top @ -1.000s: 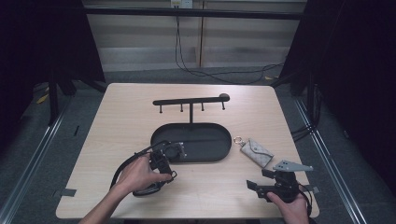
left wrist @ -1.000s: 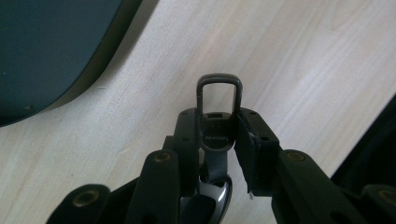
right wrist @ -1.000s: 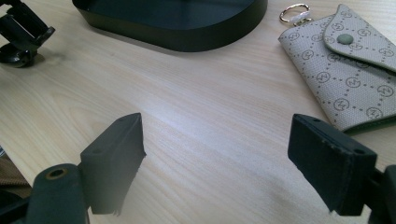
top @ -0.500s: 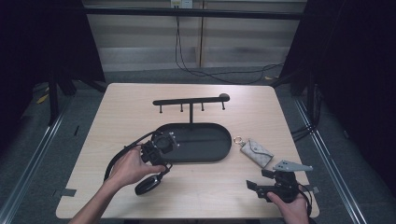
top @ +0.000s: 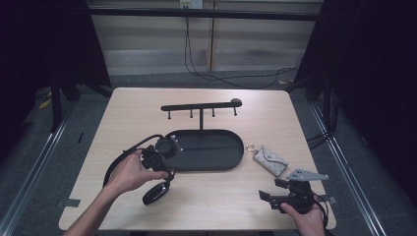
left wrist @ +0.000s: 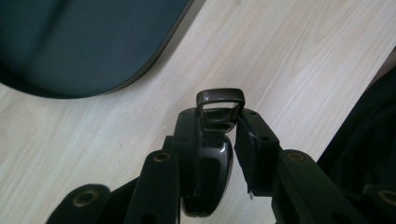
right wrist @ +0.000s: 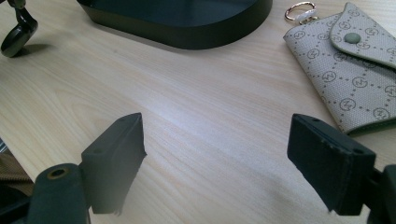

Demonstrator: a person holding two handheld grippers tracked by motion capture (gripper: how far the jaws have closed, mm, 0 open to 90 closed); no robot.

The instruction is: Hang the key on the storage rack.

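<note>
Nearest the person, the right gripper is held low over the near right part of the table, its jaws standing wide apart with nothing but bare wood between them. Just beyond it, toward the far side, a patterned key pouch lies flat with its ring turned toward the tray. Over at the left, the left gripper is clamped on a dark key fob; in the left gripper view the fob's loop is seen poking out past the jaw tips, its long axis running along the jaws. The fob is carried above the table, just off the near left end of the oval black tray. Farther back stands the hook rack, its pegs hanging above the tray, so the rack lies ahead and to the right of the held fob.
</note>
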